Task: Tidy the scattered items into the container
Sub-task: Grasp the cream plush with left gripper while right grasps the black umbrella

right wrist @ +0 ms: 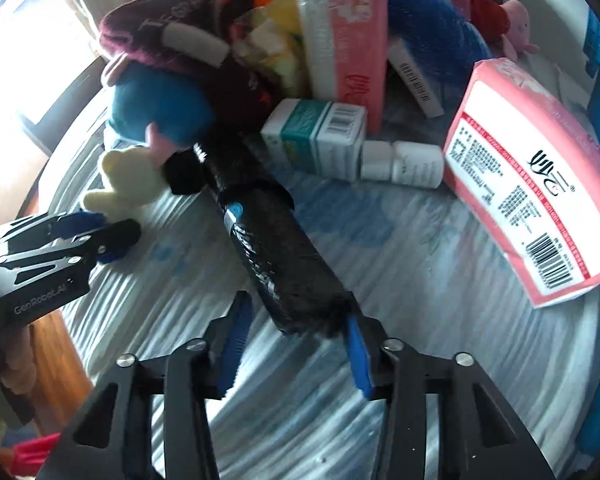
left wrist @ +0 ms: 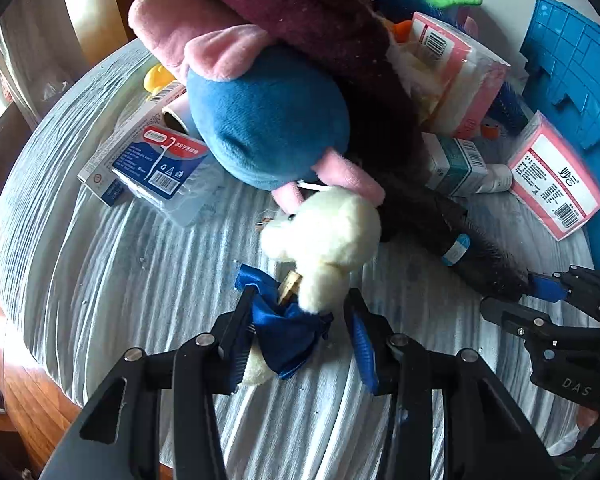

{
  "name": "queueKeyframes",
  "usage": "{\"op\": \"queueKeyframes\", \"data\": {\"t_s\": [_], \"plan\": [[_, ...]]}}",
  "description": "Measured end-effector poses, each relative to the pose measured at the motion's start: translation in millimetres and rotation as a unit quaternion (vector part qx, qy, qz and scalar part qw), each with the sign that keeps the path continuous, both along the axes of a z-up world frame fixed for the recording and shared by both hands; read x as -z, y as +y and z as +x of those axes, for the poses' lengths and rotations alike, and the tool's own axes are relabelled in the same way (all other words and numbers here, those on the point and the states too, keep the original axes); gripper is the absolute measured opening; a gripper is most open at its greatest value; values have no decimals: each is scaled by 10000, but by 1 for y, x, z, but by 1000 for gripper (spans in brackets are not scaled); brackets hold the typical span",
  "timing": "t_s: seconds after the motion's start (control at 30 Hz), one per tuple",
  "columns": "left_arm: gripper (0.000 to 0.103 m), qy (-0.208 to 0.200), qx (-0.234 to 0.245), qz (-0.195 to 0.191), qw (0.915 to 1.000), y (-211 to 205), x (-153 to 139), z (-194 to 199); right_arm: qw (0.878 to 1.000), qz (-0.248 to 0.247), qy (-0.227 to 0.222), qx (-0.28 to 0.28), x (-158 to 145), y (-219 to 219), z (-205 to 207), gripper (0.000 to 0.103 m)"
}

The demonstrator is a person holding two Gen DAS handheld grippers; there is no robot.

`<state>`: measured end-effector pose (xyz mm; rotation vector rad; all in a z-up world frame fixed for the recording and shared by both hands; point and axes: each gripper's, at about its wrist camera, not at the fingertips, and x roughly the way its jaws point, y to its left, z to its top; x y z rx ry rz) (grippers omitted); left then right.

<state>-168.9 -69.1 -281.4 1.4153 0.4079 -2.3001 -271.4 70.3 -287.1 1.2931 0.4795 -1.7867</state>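
Left gripper [left wrist: 300,336] half shut around small white teddy's [left wrist: 324,236] blue bow [left wrist: 280,328]. Right gripper [right wrist: 296,344] half shut, one pad touching black brush [right wrist: 276,248].

The near part of the striped cloth [right wrist: 400,272] lies bare between the black brush [right wrist: 276,248] and the leaning pink pack [right wrist: 540,200], leaving a lane for 1 gripper. Farther back, the blue-bodied plush [left wrist: 268,120], boxes and a white bottle [right wrist: 408,164] crowd together, closing passage. A blue crate [left wrist: 572,80] walls the right edge.
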Motion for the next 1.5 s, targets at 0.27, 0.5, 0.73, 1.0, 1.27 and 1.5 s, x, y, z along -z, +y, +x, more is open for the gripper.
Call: {"op": "queueKeyframes", "data": {"t_s": [0.27, 0.5, 0.73, 1.0, 1.27, 1.5], "plan": [[43, -205, -140, -141, 9996, -5, 6, -13, 9982, 39, 581, -108, -13, -9, -6, 64], [45, -180, 32, -203, 9996, 4, 12, -24, 9967, 51, 758, -282, -11, -34, -5, 64], [29, -118, 128, -300, 9994, 20, 8, -24, 9940, 237, 938, -501, 3, -54, -2, 46], [27, -11, -71, -273, 9996, 47, -7, -10, 9949, 243, 900, -380, -4, -34, 2, 38], [27, 323, 66, -436, 9985, 83, -53, 12, 9947, -34, 1028, -1, -45, 13, 8, 36], [27, 1053, 354, -820, 9904, 48, -116, 20, 9847, -490, 1555, 613, -118, 22, 20, 36]]}}
